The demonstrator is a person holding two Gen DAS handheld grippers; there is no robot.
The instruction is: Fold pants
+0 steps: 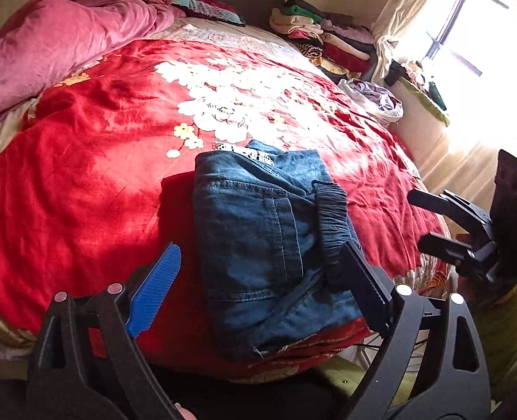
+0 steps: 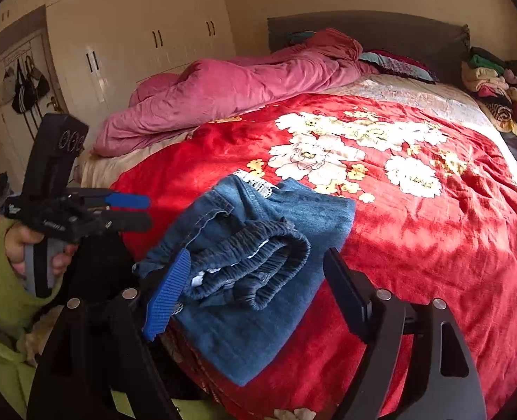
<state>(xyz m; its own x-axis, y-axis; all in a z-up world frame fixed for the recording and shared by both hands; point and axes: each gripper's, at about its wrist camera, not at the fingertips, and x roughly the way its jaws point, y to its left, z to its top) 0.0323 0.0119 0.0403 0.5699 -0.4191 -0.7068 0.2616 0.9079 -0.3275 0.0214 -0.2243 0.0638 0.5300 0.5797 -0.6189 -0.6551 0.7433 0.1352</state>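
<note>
Blue denim pants (image 1: 258, 231) lie folded into a compact bundle near the front edge of the bed, elastic waistband (image 2: 258, 262) on top. They also show in the right wrist view (image 2: 251, 280). My left gripper (image 1: 258, 290) is open, its blue and black fingers spread on either side of the bundle, holding nothing. My right gripper (image 2: 255, 297) is open over the waistband end, empty. The right gripper also shows at the right of the left wrist view (image 1: 430, 220); the left gripper shows at the left of the right wrist view (image 2: 143, 211).
A red floral blanket (image 1: 101, 175) covers the bed. A pink duvet (image 1: 48, 45) lies bunched at the far left. Stacked clothes (image 1: 321, 35) sit at the far right by the window. Wardrobes (image 2: 136, 35) stand at the left.
</note>
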